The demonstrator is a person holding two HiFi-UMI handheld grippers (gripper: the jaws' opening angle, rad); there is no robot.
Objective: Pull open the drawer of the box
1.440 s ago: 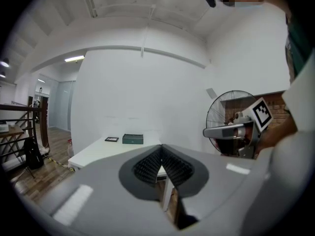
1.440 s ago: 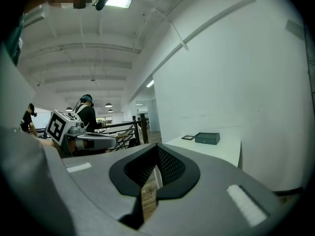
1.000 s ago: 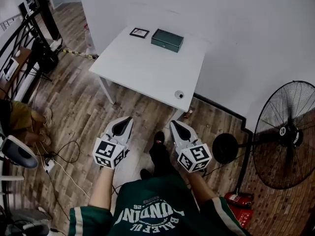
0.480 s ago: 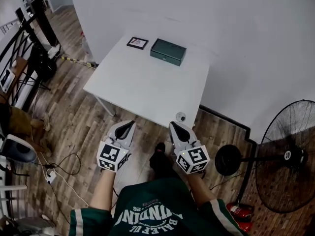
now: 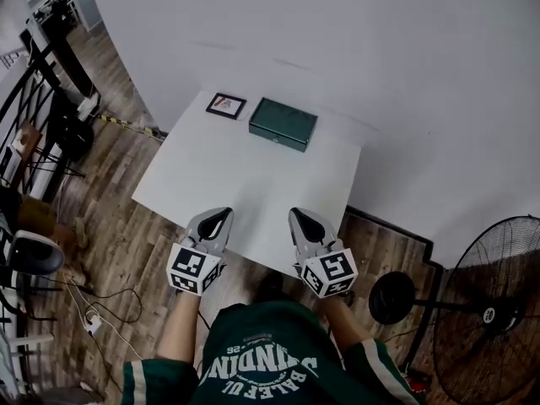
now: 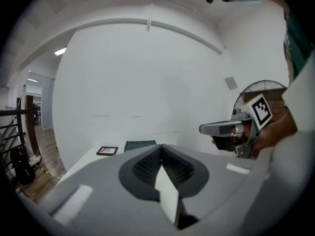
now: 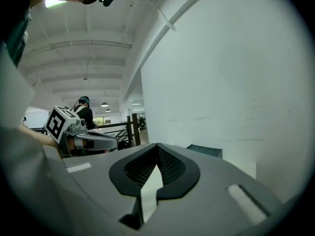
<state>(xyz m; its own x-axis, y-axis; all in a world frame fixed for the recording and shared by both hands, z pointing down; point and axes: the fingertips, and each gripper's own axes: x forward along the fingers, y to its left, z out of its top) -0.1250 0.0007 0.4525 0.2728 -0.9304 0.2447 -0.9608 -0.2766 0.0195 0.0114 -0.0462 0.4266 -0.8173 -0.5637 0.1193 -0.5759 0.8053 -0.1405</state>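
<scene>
Approach phase of the drawer task: box (image 5: 283, 124), dark green and low, lies flat at the far edge of the white table (image 5: 211, 184), close to the wall. A small framed picture (image 5: 226, 105) sits just beside the box on its left. On the person's side of the box, left gripper (image 5: 221, 214) and right gripper (image 5: 297, 214) hang over the near table edge, both well apart from the box, one to each side of its centre line. Each gripper's own view shows its two jaws pressed together with nothing between them, so both tools are clenched and empty.

No drawer front, knob or lip can be made out on the box at this range; the long face turned toward the person is the likely candidate. Judged step in hand: reach across to the box. To do it well, one gripper needs its jaws parted before arrival, then brought low and level with the box's near face so the pads take the pull point squarely. The other gripper is best pressed on the box's top, since a light box on a smooth table would probably slide toward the person instead of letting its drawer run. Pull slowly, straight along the drawer's travel, away from the wall
</scene>
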